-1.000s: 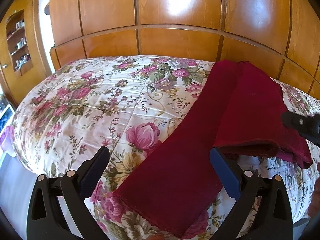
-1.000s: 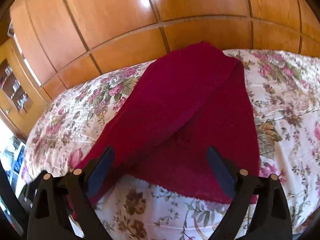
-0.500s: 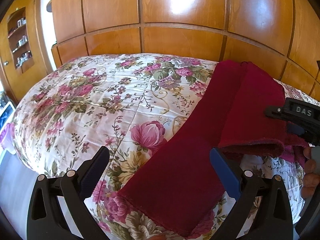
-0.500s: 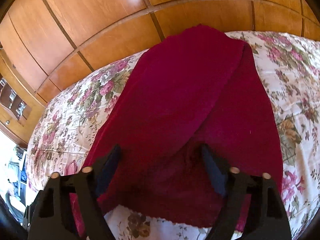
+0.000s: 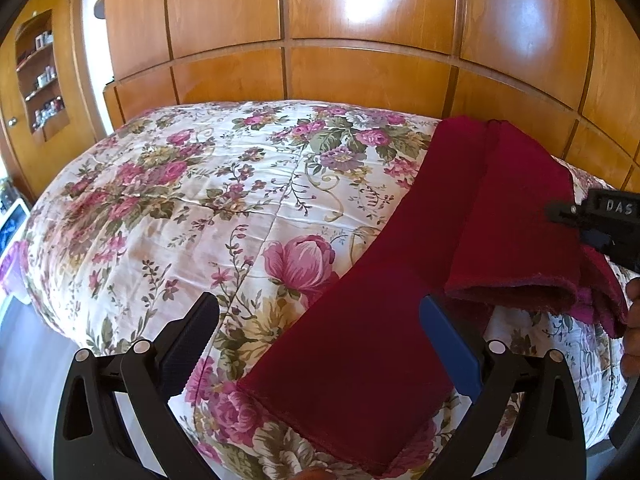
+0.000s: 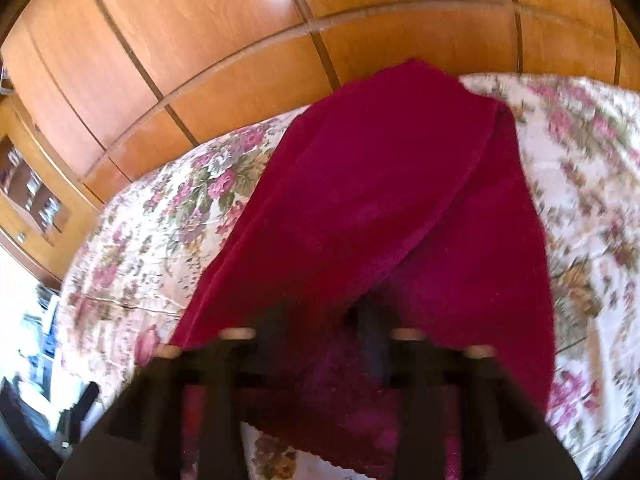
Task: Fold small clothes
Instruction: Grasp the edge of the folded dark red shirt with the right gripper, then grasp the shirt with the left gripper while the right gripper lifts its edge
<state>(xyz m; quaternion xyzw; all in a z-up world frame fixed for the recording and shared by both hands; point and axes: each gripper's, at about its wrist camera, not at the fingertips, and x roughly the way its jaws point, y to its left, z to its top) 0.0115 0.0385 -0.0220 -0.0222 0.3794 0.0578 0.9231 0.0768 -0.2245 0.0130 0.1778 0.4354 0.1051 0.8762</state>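
A dark red cloth (image 5: 360, 340) lies lengthwise on the flowered bedspread (image 5: 200, 200), its right part folded over into a thicker layer (image 5: 512, 220). My left gripper (image 5: 316, 304) hovers open over the cloth's near corner, and its fingers touch nothing. In the blurred right wrist view the cloth (image 6: 380, 200) runs away from my right gripper (image 6: 326, 312). Its jaws are closing with the bunched near edge of the folded layer between them, still apart. The right gripper's black body (image 5: 608, 220) shows at the left wrist view's right edge.
Glossy wooden panels (image 5: 360, 72) rise behind the bed. A wooden shelf niche (image 5: 40, 76) with small items stands at far left. Part of a person's hand (image 5: 632, 320) shows at the right edge. The bed's near edge drops to the floor (image 5: 24, 360) at left.
The right gripper came forward and down onto the folded layer's near edge and its jaws narrowed around it. The left gripper stayed put and open.
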